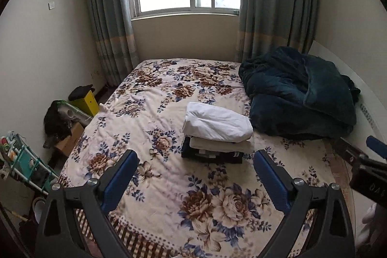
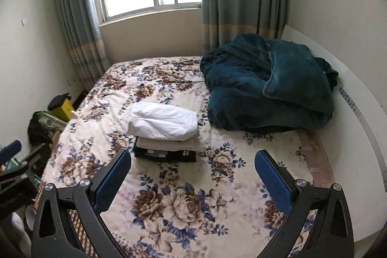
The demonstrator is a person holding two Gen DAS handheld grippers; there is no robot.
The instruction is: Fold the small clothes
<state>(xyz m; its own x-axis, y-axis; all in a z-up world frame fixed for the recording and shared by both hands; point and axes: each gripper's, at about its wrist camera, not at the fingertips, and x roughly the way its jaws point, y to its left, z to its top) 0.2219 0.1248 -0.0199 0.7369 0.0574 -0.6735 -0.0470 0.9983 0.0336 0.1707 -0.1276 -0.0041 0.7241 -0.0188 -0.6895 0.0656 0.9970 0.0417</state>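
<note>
The stack of folded clothes (image 1: 215, 134) sat mid-bed, its long axis running across toward the headboard side. Both claws hung open and empty near the foot edge; the left claw (image 1: 196, 171) faced it squarely, the right claw (image 2: 193, 168) slightly offset.

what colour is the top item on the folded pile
White: the folded cloth topping the stack of clothes, clearest in the right wrist view.
</note>
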